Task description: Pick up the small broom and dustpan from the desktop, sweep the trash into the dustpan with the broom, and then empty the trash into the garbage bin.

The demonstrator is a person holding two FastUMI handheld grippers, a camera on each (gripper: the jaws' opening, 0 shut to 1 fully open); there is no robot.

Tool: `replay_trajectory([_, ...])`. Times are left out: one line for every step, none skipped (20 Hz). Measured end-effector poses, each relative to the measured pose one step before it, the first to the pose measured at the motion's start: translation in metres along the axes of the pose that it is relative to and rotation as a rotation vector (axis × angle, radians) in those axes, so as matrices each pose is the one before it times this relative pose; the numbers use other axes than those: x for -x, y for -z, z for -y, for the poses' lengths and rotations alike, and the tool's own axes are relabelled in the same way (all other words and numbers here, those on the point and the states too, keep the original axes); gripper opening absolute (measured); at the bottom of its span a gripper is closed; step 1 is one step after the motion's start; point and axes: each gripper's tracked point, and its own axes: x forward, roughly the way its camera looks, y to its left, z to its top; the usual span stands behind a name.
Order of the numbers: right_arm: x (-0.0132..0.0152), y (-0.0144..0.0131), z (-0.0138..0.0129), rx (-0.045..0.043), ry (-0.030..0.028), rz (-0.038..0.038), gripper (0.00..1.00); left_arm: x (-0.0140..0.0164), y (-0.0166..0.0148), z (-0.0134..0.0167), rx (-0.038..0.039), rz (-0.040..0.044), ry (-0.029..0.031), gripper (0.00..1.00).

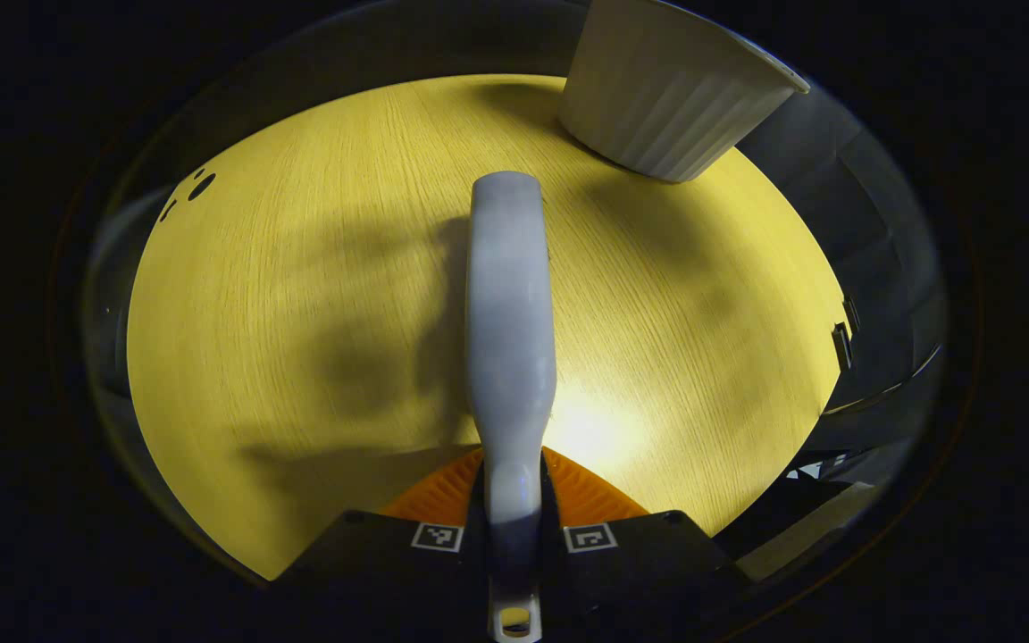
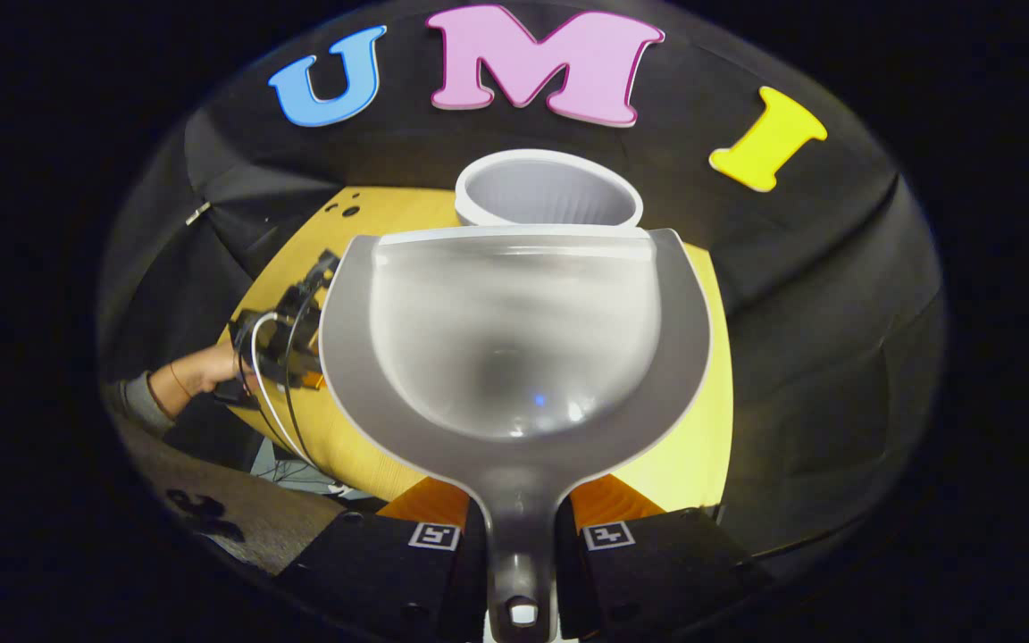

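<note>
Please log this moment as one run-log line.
left gripper: holds broom | right gripper: holds dustpan | dustpan: facing bin

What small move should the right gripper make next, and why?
Probably tip the dustpan forward: the right gripper holds it by the handle, raised, with its front lip at the garbage bin opening just beyond. Whether trash remains inside is unclear.

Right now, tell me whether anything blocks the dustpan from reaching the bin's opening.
Nothing visible does. In the right gripper view the grey plastic dustpan, held by its handle in the right tongs, has its front lip just short of the white ribbed plastic bin. The bin's open mouth lies straight ahead.
</note>
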Motion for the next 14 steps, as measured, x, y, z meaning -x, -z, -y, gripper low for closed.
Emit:
replay_trajectory([-0.00898,0.01562,-0.00455,0.00524,0.00379,-0.02479,0.35,0.00031,-0.00023,-0.00006,-0.00114,-0.00083,-0.00351,0.27])
replay_trajectory([-0.01009,0.01280,-0.00523,-0.00085,0.00300,-0.01899,0.35,-0.00029,0.00031,-0.00035,-0.00145,0.00131,-0.00446,0.27])
replay_trajectory([-0.01280,0.01203,-0.00634,0.00292,-0.00001,-0.01669,0.35,-0.00045,0.00039,-0.00046,-0.00193,-0.00060,-0.00496,0.27])
replay_trajectory([-0.01567,0.01099,-0.00680,0.00223,-0.00787,-0.02181,0.35,0.00018,-0.00031,-0.00031,-0.00380,-0.00018,-0.00473,0.27])
replay_trajectory([-0.01490,0.01037,-0.00602,-0.00532,-0.00672,-0.02119,0.35,0.00082,-0.00005,-0.00049,-0.00437,-0.00201,-0.00446,0.27])
replay_trajectory([-0.01535,0.00620,-0.00609,-0.01247,-0.00566,-0.01566,0.35,-0.00046,0.00014,-0.00063,-0.00626,-0.00077,-0.00421,0.27])
replay_trajectory([-0.01589,0.00487,-0.00621,-0.01691,-0.01190,-0.01711,0.35,0.00052,0.00004,-0.00051,-0.00648,-0.00138,-0.00396,0.27])
replay_trajectory([-0.01682,0.00370,-0.00408,-0.01655,-0.00657,-0.01712,0.35,0.00018,-0.00057,-0.00071,-0.00641,-0.00075,-0.00361,0.27])
replay_trajectory([-0.01481,0.00307,-0.00278,-0.01331,-0.00511,-0.01915,0.35,0.00101,-0.00040,-0.00052,-0.00541,-0.00061,-0.00252,0.27])
replay_trajectory([-0.01410,0.00109,-0.00226,-0.00755,-0.00126,-0.01819,0.35,0.00025,0.00003,-0.00025,-0.00268,-0.00149,-0.00142,0.27])
replay_trajectory([-0.01204,-0.00072,-0.00292,-0.00616,0.00272,-0.01351,0.35,0.00020,-0.00038,-0.00056,0.00000,0.00062,-0.00053,0.27])
replay_trajectory([-0.01114,-0.00249,-0.00294,-0.00547,0.00473,-0.00797,0.35,-0.00120,0.00059,0.00060,0.00161,0.00116,-0.00090,0.27])
replay_trajectory([-0.00824,-0.00127,-0.00299,-0.00662,-0.00110,-0.00959,0.35,0.00011,0.00038,-0.00016,-0.00010,0.00068,-0.00072,0.27])
replay_trajectory([-0.00869,-0.00456,-0.00506,-0.01363,-0.00729,-0.00537,0.35,-0.00016,-0.00012,-0.00045,-0.00233,-0.00094,-0.00089,0.27])
